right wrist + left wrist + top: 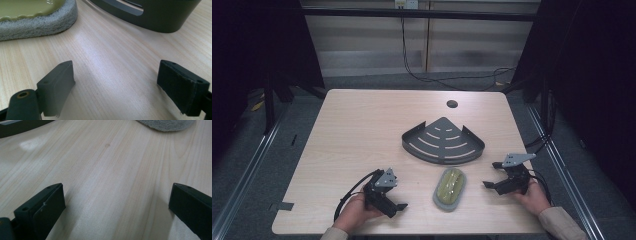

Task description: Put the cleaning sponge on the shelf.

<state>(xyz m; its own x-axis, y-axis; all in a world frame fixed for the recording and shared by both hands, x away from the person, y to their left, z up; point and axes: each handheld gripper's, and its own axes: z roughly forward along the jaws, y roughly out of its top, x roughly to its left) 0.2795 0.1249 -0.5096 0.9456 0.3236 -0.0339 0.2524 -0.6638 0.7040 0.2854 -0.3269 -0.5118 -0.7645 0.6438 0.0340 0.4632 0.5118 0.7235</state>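
Oval grey-felt scouring pad with green glossy top [450,188]: judged light, compressible; best gripped across narrow edges. Left tool [398,207] and right tool [490,175] spread, empty.

Bare table [362,130] left/far; sponge [450,188] btwn tongs, corner tray [443,141] behind it.

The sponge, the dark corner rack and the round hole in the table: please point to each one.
sponge [449,188], high view, its yellow-green top.
corner rack [443,141], high view, its slotted floor.
round hole [452,104], high view, its middle.

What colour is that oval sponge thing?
The sponge is yellow-green on top with a grey pad beneath, clearest in the right gripper view.
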